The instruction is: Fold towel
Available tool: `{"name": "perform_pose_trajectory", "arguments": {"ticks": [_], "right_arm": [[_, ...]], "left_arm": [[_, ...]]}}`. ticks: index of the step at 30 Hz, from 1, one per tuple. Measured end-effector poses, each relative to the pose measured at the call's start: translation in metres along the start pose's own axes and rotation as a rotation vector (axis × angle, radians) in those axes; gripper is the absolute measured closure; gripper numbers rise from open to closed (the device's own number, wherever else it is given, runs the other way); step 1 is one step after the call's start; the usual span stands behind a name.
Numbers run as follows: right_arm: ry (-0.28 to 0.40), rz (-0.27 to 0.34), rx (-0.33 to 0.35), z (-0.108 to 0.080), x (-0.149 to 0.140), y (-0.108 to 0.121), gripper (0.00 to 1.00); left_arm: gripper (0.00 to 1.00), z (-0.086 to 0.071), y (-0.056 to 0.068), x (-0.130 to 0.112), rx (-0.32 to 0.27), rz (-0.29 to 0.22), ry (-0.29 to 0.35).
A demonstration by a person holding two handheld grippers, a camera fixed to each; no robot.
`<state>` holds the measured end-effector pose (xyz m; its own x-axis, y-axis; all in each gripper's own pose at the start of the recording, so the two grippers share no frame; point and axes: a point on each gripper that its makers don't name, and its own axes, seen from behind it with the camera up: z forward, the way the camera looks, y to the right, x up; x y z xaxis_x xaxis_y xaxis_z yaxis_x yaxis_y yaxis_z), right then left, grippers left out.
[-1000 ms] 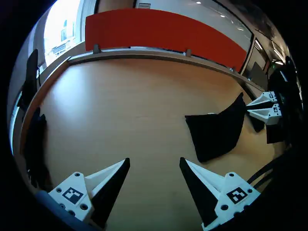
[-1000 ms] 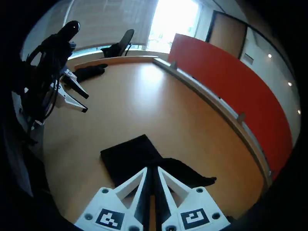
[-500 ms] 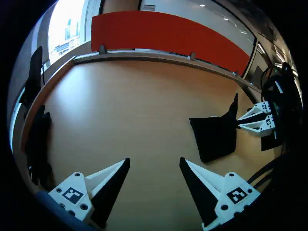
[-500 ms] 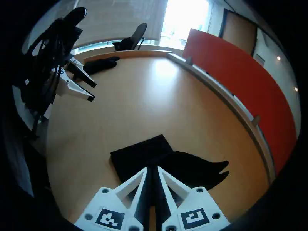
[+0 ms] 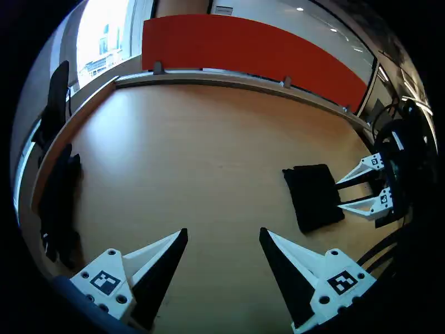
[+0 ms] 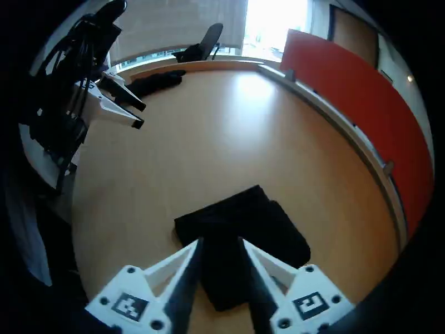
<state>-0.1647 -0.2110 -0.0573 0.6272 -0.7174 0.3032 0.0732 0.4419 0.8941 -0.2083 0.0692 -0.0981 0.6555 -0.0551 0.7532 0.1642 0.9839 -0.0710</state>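
Black towel (image 5: 314,195) lay folded flat on the desk (image 5: 194,156), toward its right end, clear of the edges. Right gripper (image 6: 219,240) hovered over it, fingers parted, not pinching cloth. Left gripper (image 5: 222,231) gaped wide above bare desk, well apart.

No words, numbers or brand names could be read anywhere. The only printed marks were black-and-white square patterns (image 5: 105,281), one on each finger base of the left gripper (image 5: 222,230) and the right gripper (image 6: 220,240). A small white sign (image 5: 225,9) on the far wall was too blurred to read.
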Motion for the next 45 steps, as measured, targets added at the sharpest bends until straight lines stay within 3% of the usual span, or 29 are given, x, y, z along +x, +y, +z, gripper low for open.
{"name": "perform_pose_trajectory", "arguments": {"ticks": [2,11,30,45], "right_arm": [[0.001,0.004,-0.005,-0.001,-0.001,0.002,0.26],[-0.003,0.025,-0.021,-0.008,-0.008,0.008,0.26],[-0.055,0.094,-0.062,-0.023,-0.059,0.012,0.26],[-0.11,0.129,-0.059,-0.018,-0.098,0.0,0.27]], "left_arm": [[0.04,0.0,0.0,0.0,0.001,0.0,0.001],[0.04,0.001,0.003,0.002,-0.003,0.003,0.004],[0.04,0.002,0.013,0.005,-0.015,0.017,0.004],[0.04,0.003,0.017,0.002,-0.016,0.017,0.001]]}}
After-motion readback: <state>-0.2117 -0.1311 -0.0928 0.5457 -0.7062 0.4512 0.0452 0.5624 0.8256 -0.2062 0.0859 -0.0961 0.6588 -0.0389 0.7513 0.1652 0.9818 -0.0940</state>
